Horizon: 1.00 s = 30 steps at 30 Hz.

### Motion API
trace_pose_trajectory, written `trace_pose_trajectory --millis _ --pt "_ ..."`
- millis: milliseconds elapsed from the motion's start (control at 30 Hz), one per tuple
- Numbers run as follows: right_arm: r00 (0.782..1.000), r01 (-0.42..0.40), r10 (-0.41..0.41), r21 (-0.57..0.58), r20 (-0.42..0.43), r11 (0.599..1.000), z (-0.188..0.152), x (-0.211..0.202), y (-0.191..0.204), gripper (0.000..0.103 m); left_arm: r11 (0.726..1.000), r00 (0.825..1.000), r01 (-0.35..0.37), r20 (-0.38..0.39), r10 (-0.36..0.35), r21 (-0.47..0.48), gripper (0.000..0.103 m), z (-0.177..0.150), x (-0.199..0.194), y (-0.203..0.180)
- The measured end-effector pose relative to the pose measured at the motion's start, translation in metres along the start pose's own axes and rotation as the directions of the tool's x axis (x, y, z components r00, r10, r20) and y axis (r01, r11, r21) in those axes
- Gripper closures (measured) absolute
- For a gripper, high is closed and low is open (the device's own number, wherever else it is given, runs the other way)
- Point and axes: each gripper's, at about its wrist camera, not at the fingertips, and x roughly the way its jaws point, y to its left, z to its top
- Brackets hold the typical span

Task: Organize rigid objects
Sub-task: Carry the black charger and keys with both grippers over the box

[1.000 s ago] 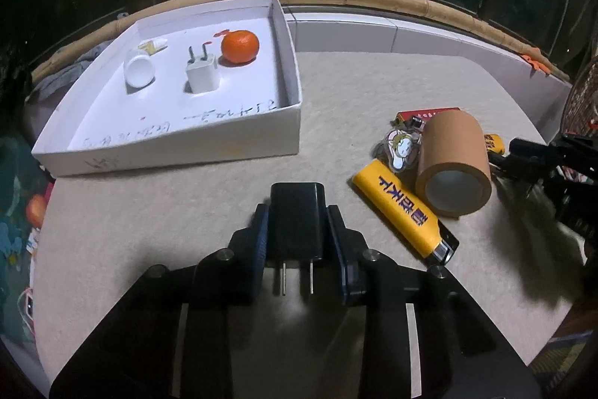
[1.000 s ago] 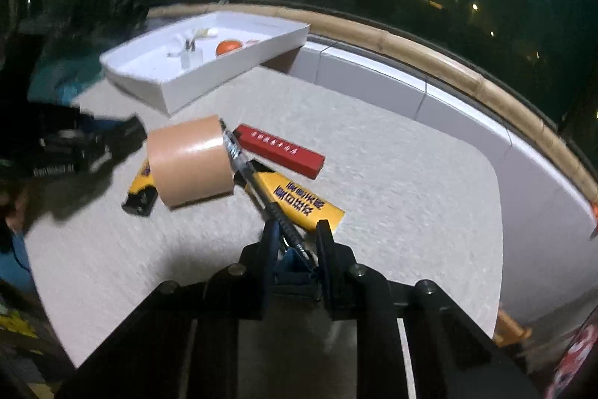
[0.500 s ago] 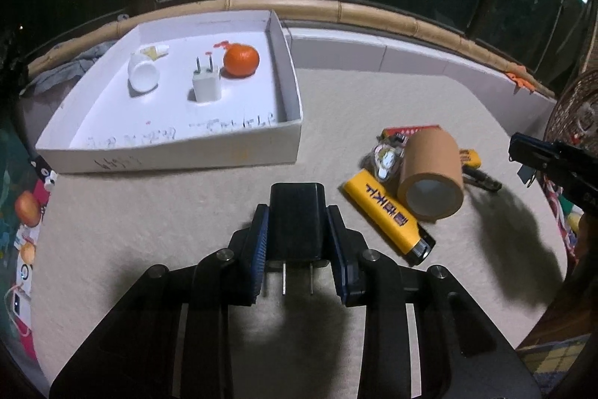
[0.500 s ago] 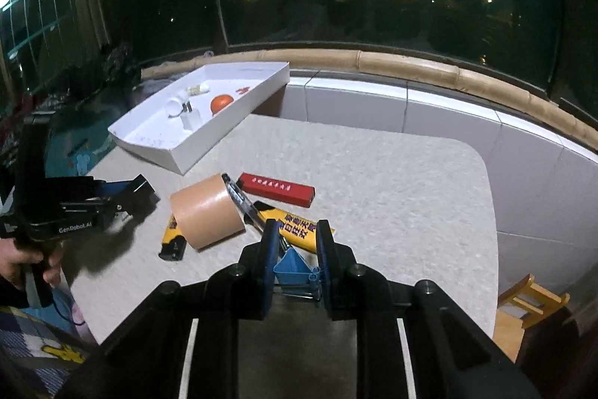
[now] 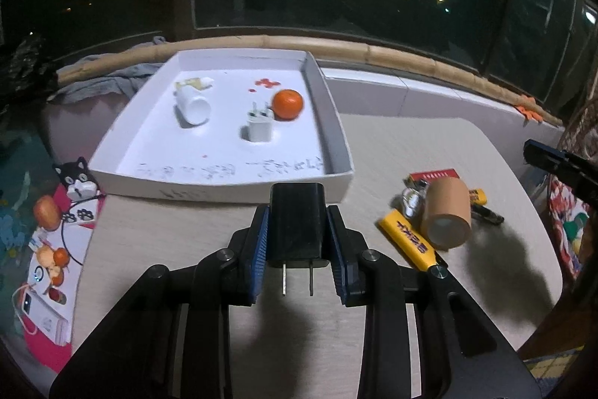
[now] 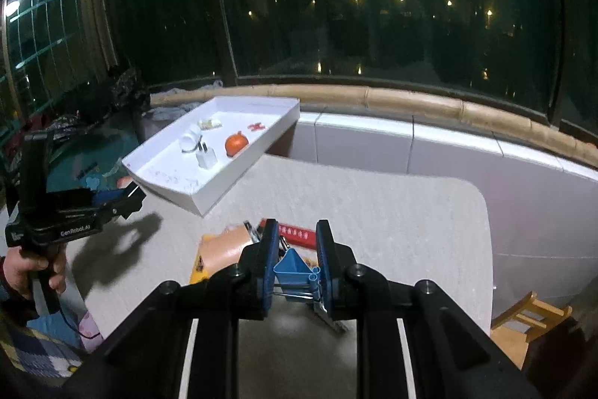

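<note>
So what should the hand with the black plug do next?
Probably carry it forward over the white tray and set it down. The left gripper already holds the black charger clear of the table, and the white charger already sits there.

The left gripper (image 5: 298, 245) points down at a slant over the table, its 2 blue-padded jaws clamped on a black charger (image 5: 298, 223). The right gripper (image 6: 294, 266) pinches a blue binder clip (image 6: 295, 268). A hand (image 6: 28, 270) grips the left gripper's handle.

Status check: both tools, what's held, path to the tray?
Left tool shut on black charger. Right tool shut on blue clip. Tray ahead, nothing blocking.
</note>
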Motion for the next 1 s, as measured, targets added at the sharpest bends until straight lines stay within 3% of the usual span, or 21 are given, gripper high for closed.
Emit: trace_pose_trajectory --millis 1000 --pt "0.999 -0.043 0.044 -0.029 0.024 0.999 0.05 0.038 0.054 0.084 0.998 0.999 -0.015 0.043 0.018 -0.054 0.074 0.002 -0.016 0.077"
